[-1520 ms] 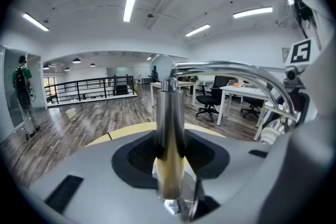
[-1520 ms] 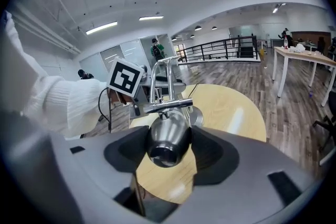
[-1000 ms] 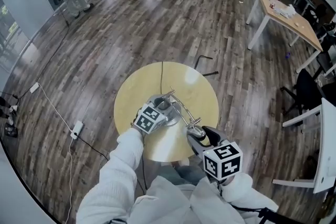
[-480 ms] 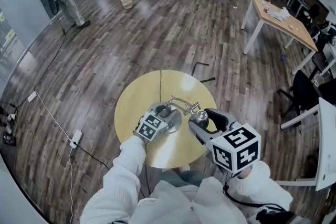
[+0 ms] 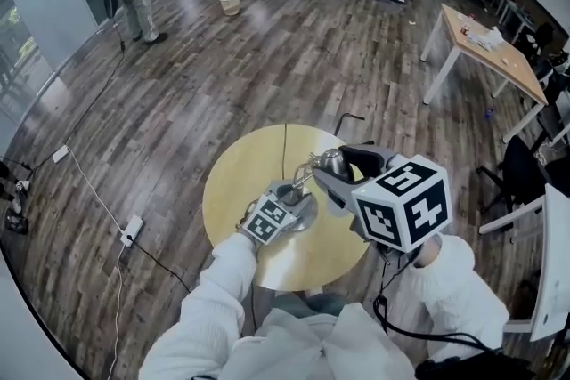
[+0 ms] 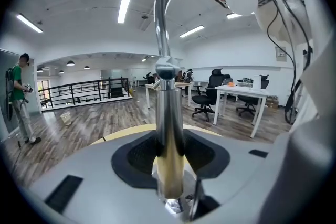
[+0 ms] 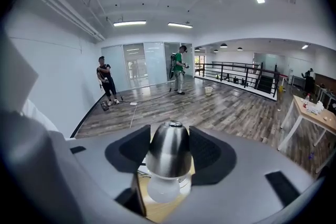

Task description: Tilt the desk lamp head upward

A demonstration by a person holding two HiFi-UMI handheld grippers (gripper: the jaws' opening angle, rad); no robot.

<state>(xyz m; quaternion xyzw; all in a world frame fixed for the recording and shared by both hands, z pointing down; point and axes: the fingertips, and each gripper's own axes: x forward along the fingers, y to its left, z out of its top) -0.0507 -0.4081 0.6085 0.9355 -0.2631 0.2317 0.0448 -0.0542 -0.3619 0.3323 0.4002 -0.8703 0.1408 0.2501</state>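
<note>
Clamping the desk lamp's upright stem [image 6: 169, 128] low down, the left gripper [image 6: 169, 162] presses both pads against the chrome tube. The right gripper [image 7: 168, 157] grasps the lamp head [image 7: 168, 152], with a pad against each side of the chrome shade and the white bulb [image 7: 164, 189] showing beneath it. In the head view the lamp stands on the round yellow worktop [image 5: 236, 178]. Its head sits at the end of the curved arm [image 6: 163, 2], up and to the right of the stem.

Left gripper [image 5: 285, 200] covers most of lamp base [image 5: 308, 211], lower lamp pole [image 5: 301, 181]; right gripper [image 5: 343, 169] part of lamp head [image 5: 331, 159]; desk clutter [image 5: 485, 16] upper right unreadable.
</note>
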